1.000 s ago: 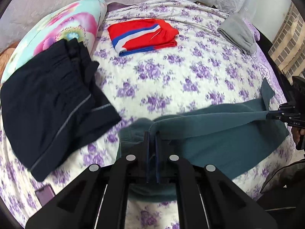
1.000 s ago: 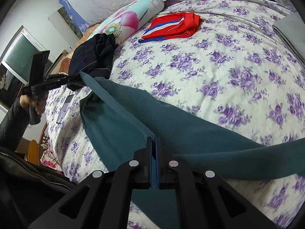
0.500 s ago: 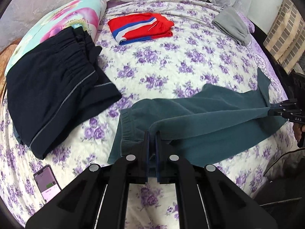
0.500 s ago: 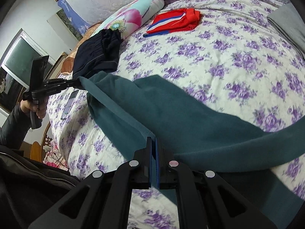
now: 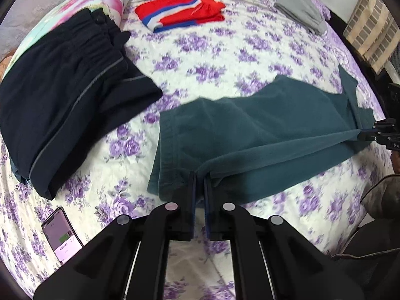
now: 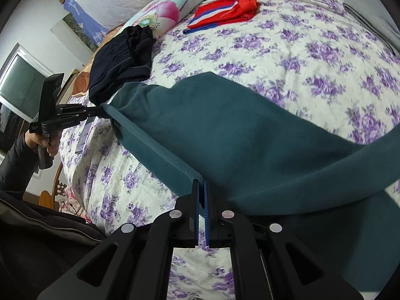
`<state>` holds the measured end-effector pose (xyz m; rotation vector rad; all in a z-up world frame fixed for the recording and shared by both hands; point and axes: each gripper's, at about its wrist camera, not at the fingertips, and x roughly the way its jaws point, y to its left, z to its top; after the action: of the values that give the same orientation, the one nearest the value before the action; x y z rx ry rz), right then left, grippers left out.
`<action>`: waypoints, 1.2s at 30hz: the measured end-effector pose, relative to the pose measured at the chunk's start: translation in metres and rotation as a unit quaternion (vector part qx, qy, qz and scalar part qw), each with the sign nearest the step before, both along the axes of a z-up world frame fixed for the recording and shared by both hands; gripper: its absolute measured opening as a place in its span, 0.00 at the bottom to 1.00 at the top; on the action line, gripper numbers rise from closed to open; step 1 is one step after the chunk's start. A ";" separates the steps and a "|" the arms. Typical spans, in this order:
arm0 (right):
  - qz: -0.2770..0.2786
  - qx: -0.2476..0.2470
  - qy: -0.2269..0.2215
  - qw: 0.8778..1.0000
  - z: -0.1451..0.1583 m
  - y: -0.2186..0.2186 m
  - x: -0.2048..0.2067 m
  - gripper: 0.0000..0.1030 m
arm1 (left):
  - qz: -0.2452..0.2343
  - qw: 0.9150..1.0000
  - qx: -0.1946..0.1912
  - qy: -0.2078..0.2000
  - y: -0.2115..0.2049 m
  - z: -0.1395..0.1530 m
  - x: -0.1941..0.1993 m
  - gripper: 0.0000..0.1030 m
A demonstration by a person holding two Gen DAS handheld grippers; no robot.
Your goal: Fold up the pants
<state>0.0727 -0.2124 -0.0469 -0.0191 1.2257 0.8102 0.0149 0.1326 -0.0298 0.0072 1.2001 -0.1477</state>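
Left hand-held gripper (image 5: 199,178): I have it clenched on the teal pants (image 5: 262,135) at the waist.
Right hand-held gripper (image 6: 201,187): clenched on their edge.
Pants: stretched over the bed (image 5: 220,57).

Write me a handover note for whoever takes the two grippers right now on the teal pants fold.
Left gripper: shut on the waistband end of the teal pants.
Right gripper: shut on the leg-hem end of the same pants.
Pants: one leg lies flat on the floral bedspread; the gripped edge is stretched between the grippers, just above it.
Done: lengthwise fold nearly laid, one leg over the other.
Left: lower the edge, release, then probably fold crosswise.
Nearby: dark shorts, red folded shorts, grey folded garment, a phone.
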 end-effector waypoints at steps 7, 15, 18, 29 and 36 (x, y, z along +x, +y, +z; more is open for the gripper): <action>-0.029 -0.013 0.002 1.000 -0.013 0.002 -0.011 0.04 | -0.002 1.000 -0.008 0.013 0.010 -0.019 -0.003 0.05; -0.059 -0.034 0.006 0.998 -0.034 0.002 -0.021 0.20 | 0.009 0.999 -0.035 0.015 0.017 -0.030 0.000 0.09; -0.058 -0.033 0.012 0.998 -0.038 0.001 -0.025 0.38 | -0.006 0.999 -0.032 0.013 0.012 -0.026 -0.003 0.24; -0.176 -0.009 -0.046 0.983 0.022 -0.089 -0.002 0.63 | -0.014 0.992 -0.109 -0.059 -0.026 0.029 0.007 0.59; -0.336 -0.068 -0.073 0.936 0.031 -0.163 0.048 0.63 | -0.024 0.996 -0.089 0.001 -0.078 -0.017 0.037 0.59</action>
<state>0.1204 -0.3756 -0.0154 0.2152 1.0443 0.1212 0.0516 0.0550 -0.0465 -0.1208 1.1857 -0.2970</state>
